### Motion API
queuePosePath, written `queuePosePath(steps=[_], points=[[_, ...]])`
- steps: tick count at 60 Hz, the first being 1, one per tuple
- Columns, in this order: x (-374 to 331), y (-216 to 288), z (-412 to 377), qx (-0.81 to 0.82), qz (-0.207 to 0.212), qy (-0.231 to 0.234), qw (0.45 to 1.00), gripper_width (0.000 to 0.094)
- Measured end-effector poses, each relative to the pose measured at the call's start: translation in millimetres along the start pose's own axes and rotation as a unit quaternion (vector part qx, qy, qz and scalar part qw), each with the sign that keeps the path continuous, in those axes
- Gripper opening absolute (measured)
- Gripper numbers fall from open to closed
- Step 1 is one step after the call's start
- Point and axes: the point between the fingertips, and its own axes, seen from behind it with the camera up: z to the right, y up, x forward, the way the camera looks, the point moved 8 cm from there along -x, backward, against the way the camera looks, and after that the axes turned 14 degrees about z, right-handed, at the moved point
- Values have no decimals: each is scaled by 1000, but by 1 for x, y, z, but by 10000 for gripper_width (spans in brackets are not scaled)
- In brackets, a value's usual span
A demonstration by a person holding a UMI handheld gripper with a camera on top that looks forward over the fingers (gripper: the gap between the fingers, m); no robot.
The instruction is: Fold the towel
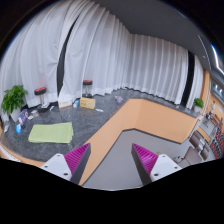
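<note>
Through the gripper view, my gripper [110, 160] is spread wide with nothing held, its magenta pads [78, 156] apart above the grey tabletop [115, 165]. The green towel [51, 132] lies flat well beyond my left finger, near a potted plant [14, 99] and white curtains [100, 50].

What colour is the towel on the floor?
Light green; the towel lies flat beyond the open gripper, seen in the gripper view.
</note>
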Motion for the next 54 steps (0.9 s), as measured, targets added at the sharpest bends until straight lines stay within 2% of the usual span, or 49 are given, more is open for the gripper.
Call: queuePosePath(steps=[13,27,33,41,46,54], points=[[-8,-16,11,9,-7,-6,1000,850],[-19,-76,-29,-2,-52,21,998,844],[-25,-109,-87,6,-85,54,995,843],[-21,-134,-204,19,-118,129,984,847],[-4,-134,-285,21,-115,176,977,847],[47,-121,-417,14,-86,232,969,855]])
